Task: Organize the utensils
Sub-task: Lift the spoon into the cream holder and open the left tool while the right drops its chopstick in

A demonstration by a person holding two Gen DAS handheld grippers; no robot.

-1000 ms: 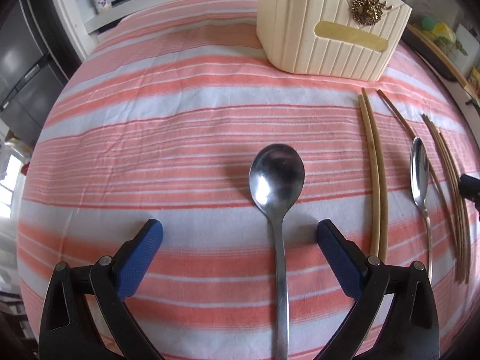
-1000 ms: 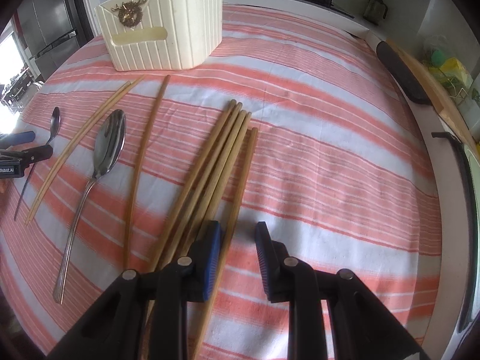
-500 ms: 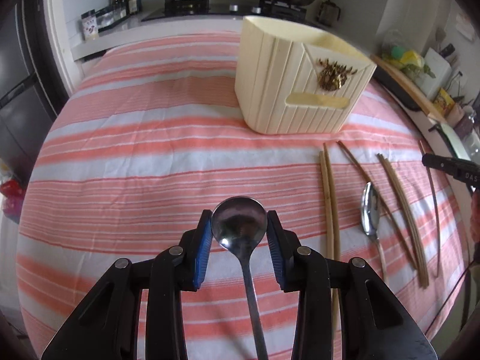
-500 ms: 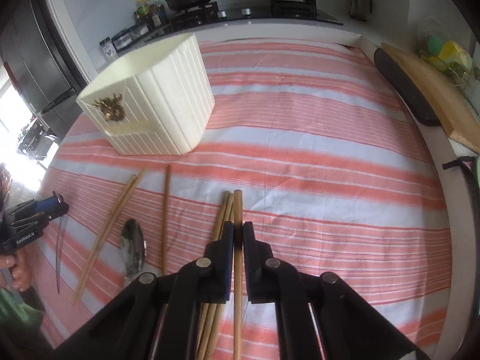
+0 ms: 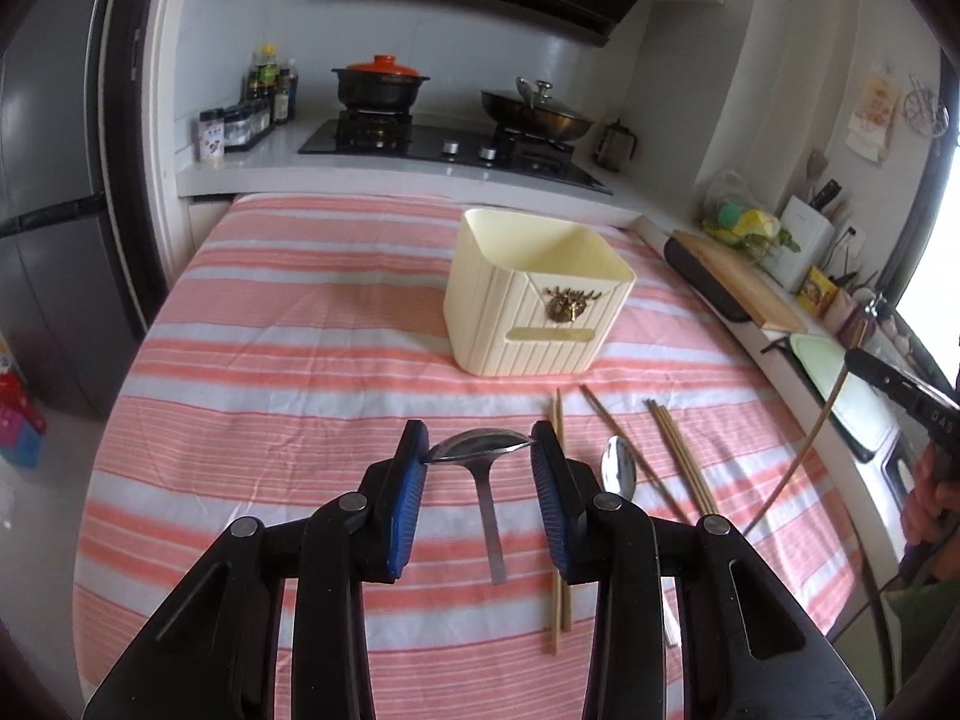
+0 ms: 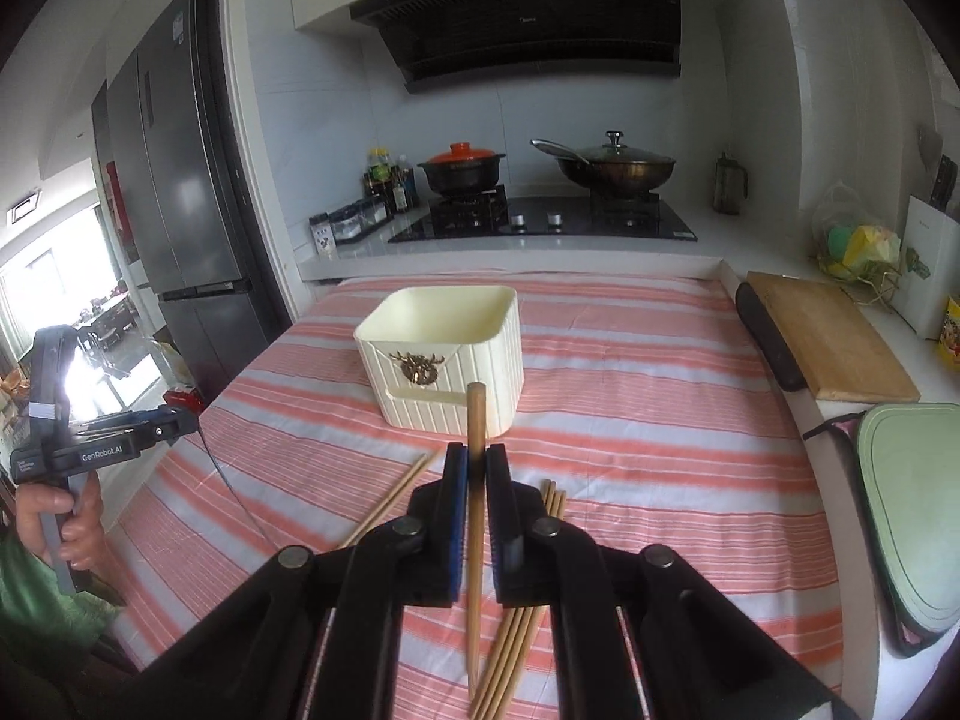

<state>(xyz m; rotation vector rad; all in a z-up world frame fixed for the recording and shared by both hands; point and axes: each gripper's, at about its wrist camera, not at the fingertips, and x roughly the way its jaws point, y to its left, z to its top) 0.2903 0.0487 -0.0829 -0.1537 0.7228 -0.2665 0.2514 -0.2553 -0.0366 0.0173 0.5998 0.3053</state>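
Spoon and chopstick held, holder ahead
Left gripper (image 5: 479, 450) clamps spoon (image 5: 478, 447) bowl crosswise; right gripper (image 6: 476, 468) pinches chopstick (image 6: 474, 516) lengthwise; holder (image 6: 444, 354) stands mid-table beyond both

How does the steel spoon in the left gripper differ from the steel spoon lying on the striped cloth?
The held steel spoon is clamped by its bowl between the left gripper's blue pads, handle hanging; the lying steel spoon rests flat on the striped cloth among bamboo chopsticks, untouched. The held bowl shows edge-on, the lying one face-up. Both are shiny steel.
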